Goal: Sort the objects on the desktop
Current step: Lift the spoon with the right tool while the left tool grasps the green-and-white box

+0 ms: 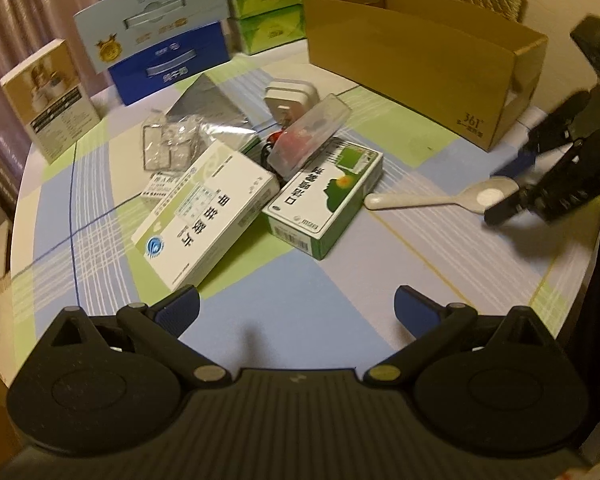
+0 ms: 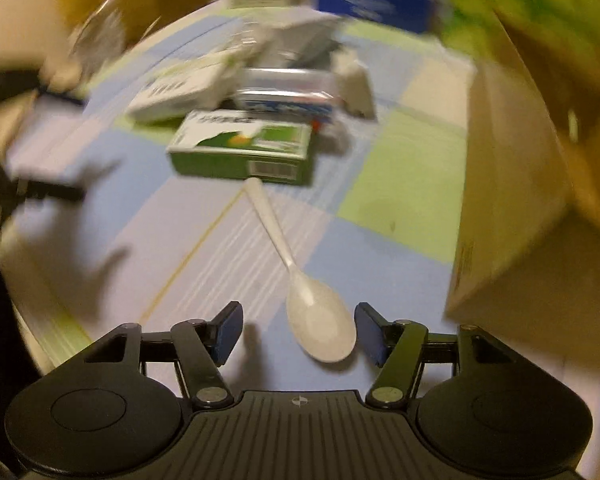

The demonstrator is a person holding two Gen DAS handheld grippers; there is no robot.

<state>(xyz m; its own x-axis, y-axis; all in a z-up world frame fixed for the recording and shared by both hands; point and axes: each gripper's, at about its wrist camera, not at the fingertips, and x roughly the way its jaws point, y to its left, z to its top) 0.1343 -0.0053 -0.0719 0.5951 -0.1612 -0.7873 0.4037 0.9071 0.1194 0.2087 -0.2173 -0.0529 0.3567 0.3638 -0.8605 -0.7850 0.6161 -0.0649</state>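
Right wrist view: right gripper (image 2: 299,332) jaws spread wide, white spoon (image 2: 321,330) bowl lying between them on the checked tablecloth (image 2: 400,184), handle toward the green medicine box (image 2: 242,148). Left gripper (image 1: 297,312) also spread, holding nothing. Cardboard box (image 1: 420,68) stands nearby.

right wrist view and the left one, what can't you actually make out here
- Right wrist view: the pile behind the green box is motion-blurred; labels unreadable.
- Left wrist view: inside of the cardboard box is hidden by its near wall.
- Left wrist view: the things under the clear plastic case are mostly covered.
- Left wrist view: the right claw is blurred over the spoon, so contact is unclear.
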